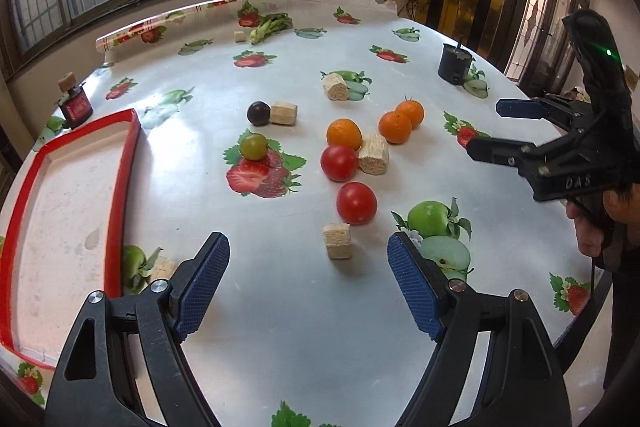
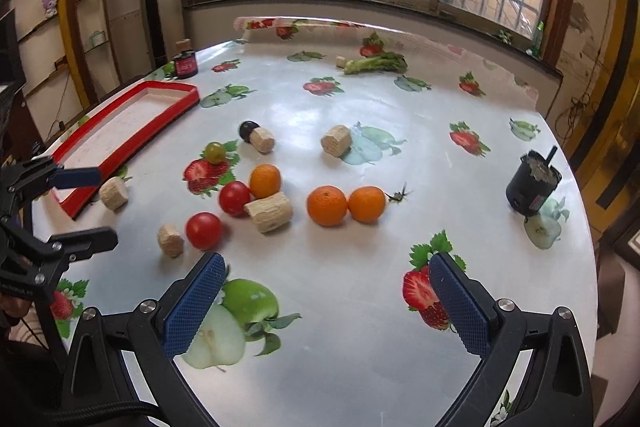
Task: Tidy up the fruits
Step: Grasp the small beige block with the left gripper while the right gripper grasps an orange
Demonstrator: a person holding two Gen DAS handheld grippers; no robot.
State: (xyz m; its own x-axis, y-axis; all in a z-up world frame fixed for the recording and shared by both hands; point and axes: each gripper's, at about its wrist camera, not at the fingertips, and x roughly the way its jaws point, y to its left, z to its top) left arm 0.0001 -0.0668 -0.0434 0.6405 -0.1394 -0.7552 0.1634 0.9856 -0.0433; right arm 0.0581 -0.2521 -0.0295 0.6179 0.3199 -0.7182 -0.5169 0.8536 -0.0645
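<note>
Loose fruit lies mid-table: two red tomatoes [image 1: 356, 203] [image 1: 338, 163], three oranges [image 1: 344, 134] [image 1: 395, 127] [image 1: 410, 112], a green tomato [image 1: 253, 146] and a dark plum [image 1: 258, 113]. The same fruit shows in the right wrist view: tomatoes [image 2: 203, 230] [image 2: 234, 198], oranges [image 2: 327, 205] [image 2: 366, 203] [image 2: 265, 181]. A red-rimmed tray [image 1: 124, 171] [image 2: 132, 147] holding nothing lies at the left. My left gripper [image 1: 308, 279] is open and empty, just short of the nearest tomato. My right gripper [image 2: 324, 301] is open and empty, in front of the oranges; it also shows in the left wrist view [image 1: 486, 127].
Several wooden cork-like blocks [image 1: 337, 240] [image 1: 373, 153] [image 1: 283, 113] [image 1: 336, 86] lie among the fruit. A black cup [image 1: 455, 63] [image 2: 533, 183] stands at the right, a small red-labelled jar [image 1: 74, 105] at the far left, a leafy vegetable [image 2: 376, 63] at the back. An insect [image 2: 400, 194] sits by the oranges.
</note>
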